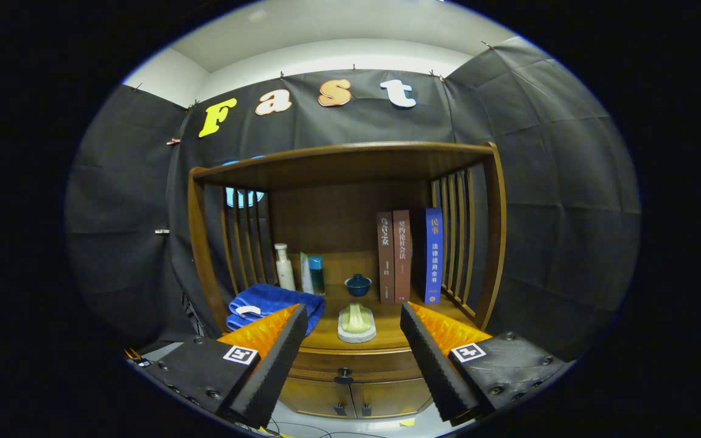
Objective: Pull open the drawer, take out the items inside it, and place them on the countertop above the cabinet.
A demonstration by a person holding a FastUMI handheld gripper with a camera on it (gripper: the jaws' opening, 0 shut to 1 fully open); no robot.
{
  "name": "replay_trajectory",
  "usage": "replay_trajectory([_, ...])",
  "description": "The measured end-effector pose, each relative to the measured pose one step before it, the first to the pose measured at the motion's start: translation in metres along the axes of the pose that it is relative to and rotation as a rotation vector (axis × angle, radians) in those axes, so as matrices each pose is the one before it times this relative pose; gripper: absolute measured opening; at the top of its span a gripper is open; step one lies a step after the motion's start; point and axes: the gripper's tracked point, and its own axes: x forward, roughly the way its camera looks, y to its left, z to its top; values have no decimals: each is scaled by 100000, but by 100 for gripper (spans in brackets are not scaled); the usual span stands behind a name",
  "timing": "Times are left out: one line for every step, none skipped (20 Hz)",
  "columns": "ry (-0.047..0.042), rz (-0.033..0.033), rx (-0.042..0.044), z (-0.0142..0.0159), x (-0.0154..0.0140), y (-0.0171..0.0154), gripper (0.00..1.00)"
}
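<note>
Gripper [350,359] fingers spread wide apart, holding nothing, aimed at the wooden cabinet [350,243]; drawer [350,362] sits shut between the fingers, just under the cabinet's countertop, its dark knob [344,376] centred, two small doors [353,398] below it. On the cabinet's countertop: pale soap-like block on a white dish [356,325] at front centre, blue lidded cup [358,284] behind it, folded blue towel [274,304] left, white bottle [284,266] and teal tube [314,274] behind the towel, three upright books [410,255] right.
</note>
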Motion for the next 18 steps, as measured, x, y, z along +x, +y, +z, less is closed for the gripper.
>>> replay_trajectory([-1174, 399, -180, 1042, -349, 148, 99])
replay_trajectory([-1153, 505, 106, 849, -184, 325, 99])
replay_trajectory([-852, 883, 589, 617, -140, 291, 99])
replay_trajectory([9, 466, 47, 396, -149, 239, 99])
replay_trajectory([73, -211, -511, 273, -147, -226, 100])
replay_trajectory([224, -5, -806, 178, -87, 39, 100])
replay_trajectory([412, -575, -945, 67, 17, -104, 100])
replay_trajectory([561, 469, -508, -11, -20, 166, 100])
replay_trajectory([470, -160, -568, -83, 9, -66, 100])
replay_trajectory([-3, 387, -60, 59, 72, 73, 100])
replay_trajectory([-27, 99, 137, -37, 82, 57, 100])
replay_trajectory([42, 313, 493, -35, 2, 35, 100])
replay_trajectory([134, 255, 564, -90, 1, 85, 100])
replay_trajectory([36, 247, 437, -84, -30, -15, 100])
replay_trajectory([-127, 16, 120, 21, 10, -71, 100])
replay_trajectory([-19, 193, 24, -36, 27, 3, 100])
replay_trajectory([140, -123, -52, -21, 7, -82, 100])
replay_trajectory([242, 358, 17, -95, 29, 82, 100])
